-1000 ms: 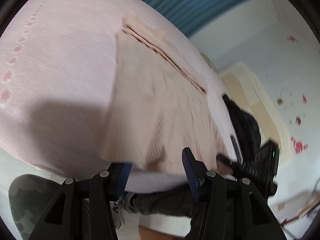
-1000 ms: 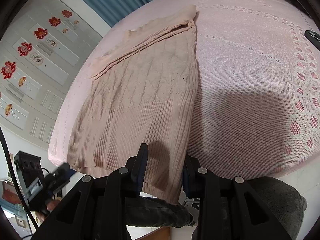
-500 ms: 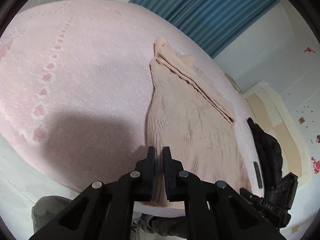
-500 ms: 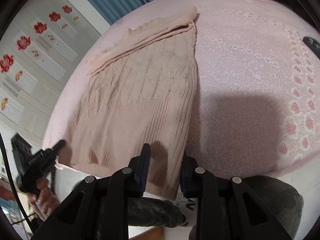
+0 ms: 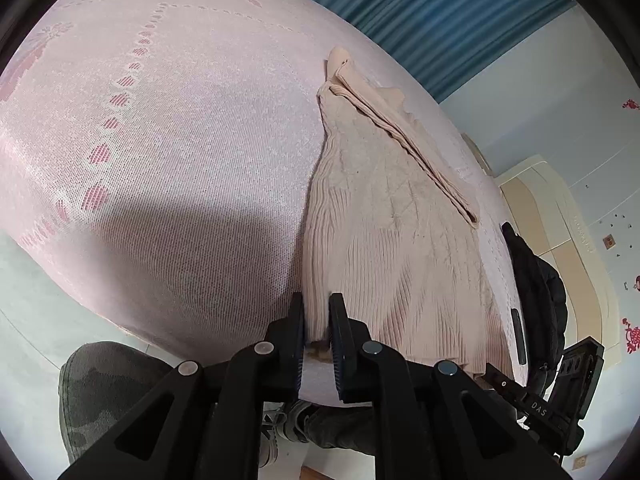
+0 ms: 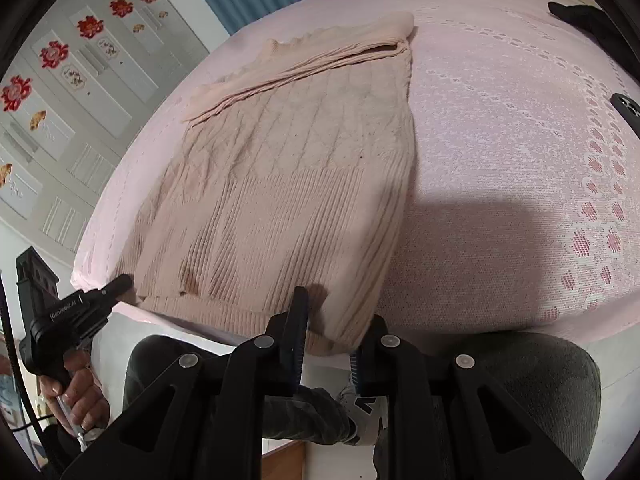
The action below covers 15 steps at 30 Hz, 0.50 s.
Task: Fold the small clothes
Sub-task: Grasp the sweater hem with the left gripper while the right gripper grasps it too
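My left claw (image 5: 317, 322) clenched on sweater (image 5: 384, 216) hem corner, sweater flat on bed (image 5: 160, 160), my right claw (image 6: 334, 330) straddling the 6 o'clock corner, grip unclear, hem edge hidden.

Bedroom, domestic: bed under pink patterned bedspread (image 5: 168, 128), blue curtains (image 5: 432, 12), wardrobe doors (image 6: 92, 68) with red floral stickers.

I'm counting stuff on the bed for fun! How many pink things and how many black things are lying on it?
Pink: 2, the knit sweater and the bedspread under it.
Black: 2, a jacket and a phone near the bed's right edge.
Total: 4
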### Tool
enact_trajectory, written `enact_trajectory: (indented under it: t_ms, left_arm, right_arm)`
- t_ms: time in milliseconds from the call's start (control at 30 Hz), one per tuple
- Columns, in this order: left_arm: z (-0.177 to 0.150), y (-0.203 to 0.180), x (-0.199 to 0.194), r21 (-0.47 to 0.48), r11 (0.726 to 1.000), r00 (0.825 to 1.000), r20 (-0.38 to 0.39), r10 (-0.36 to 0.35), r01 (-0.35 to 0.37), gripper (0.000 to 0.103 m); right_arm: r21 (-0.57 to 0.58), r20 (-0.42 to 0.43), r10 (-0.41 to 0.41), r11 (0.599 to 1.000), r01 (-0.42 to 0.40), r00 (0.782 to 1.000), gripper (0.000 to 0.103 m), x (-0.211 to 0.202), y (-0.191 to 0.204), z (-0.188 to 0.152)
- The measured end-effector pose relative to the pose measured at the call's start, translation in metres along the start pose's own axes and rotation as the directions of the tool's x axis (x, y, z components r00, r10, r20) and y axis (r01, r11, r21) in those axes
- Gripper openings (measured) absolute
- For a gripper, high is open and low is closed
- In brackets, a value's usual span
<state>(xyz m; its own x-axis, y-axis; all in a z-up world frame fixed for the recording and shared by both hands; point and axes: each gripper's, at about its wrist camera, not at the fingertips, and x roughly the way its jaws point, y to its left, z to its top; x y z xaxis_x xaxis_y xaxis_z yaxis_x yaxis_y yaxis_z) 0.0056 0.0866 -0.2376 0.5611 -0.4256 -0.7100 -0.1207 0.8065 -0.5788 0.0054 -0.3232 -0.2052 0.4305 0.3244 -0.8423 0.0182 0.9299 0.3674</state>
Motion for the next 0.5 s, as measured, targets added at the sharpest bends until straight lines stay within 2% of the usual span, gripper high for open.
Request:
enact_trajectory:
  t_ms: [33, 67, 100, 333, 500]
  left_arm:
    - [0.001, -0.001, 0.000, 0.005, 1.000, 1.000, -0.004, -0.005, 0.005, 0.009]
    - [0.002, -0.002, 0.000, 0.009, 1.000, 1.000, -0.006, -0.009, 0.009, 0.007]
    - [0.002, -0.003, -0.001, 0.010, 1.000, 1.000, 0.002, -0.015, 0.015, 0.007]
    - [0.028, -0.017, -0.026, 0.004, 0.998, 0.996, 0.075, -0.057, 0.057, 0.007]
    - [0.060, -0.051, -0.043, 0.072, 0.997, 0.988, 0.155, -0.027, 0.016, 0.006]
  right_arm:
    - [-0.009, 0.001, -0.012, 1.000, 0.012, 1.000, 0.019, 0.000, 0.002, 0.000]
    - [-0.015, 0.000, -0.018, 1.000, 0.018, 1.000, 0.008, 0.001, 0.003, 0.000]
    - [-0.020, -0.011, -0.011, 1.000, 0.011, 1.000, 0.005, 0.002, 0.004, 0.000]
    - [-0.071, 0.082, 0.020, 0.997, -0.014, 0.996, 0.004, -0.024, 0.016, 0.005]
    - [-0.016, 0.134, 0.072, 0.997, -0.070, 0.988, 0.004, -0.045, 0.015, 0.030]
